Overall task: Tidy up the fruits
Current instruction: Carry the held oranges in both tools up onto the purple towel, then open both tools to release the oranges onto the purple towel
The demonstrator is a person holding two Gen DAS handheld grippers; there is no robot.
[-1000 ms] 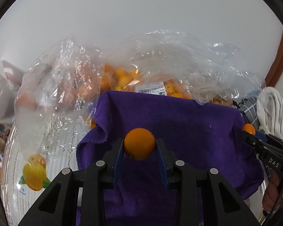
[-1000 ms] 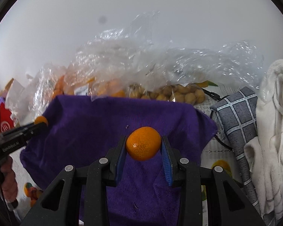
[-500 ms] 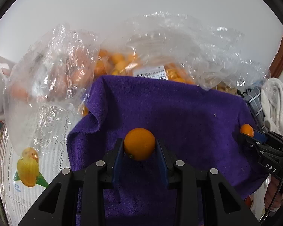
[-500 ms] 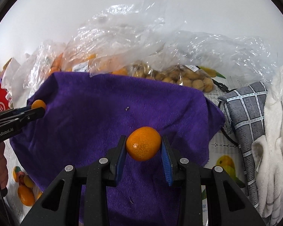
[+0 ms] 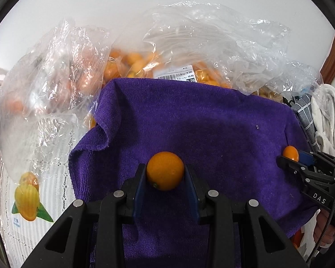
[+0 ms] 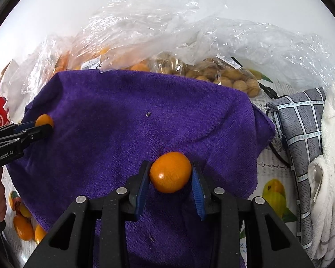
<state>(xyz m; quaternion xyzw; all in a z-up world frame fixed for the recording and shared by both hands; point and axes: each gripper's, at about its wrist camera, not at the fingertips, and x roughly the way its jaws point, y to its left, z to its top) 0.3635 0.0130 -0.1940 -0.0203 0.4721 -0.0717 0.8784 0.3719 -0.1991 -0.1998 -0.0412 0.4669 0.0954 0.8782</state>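
Towel [image 6: 127, 116] spread beneath both grippers; fruit bags [image 5: 145, 60] beyond the towel's far edge; nut bag [image 6: 223, 76] ahead-right of the right gripper [image 6: 170, 173]; folded cloths [image 6: 301, 122] to its right.

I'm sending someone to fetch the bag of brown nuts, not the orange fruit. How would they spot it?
Start at the purple towel spread over the middle of the table. Along its far edge lie crumpled clear plastic bags; take the bag of nuts at the right end, near the grey checked cloth. Its contents are wrinkled tan-brown balls, whereas the bags of orange fruit to its left hold smooth orange pieces.
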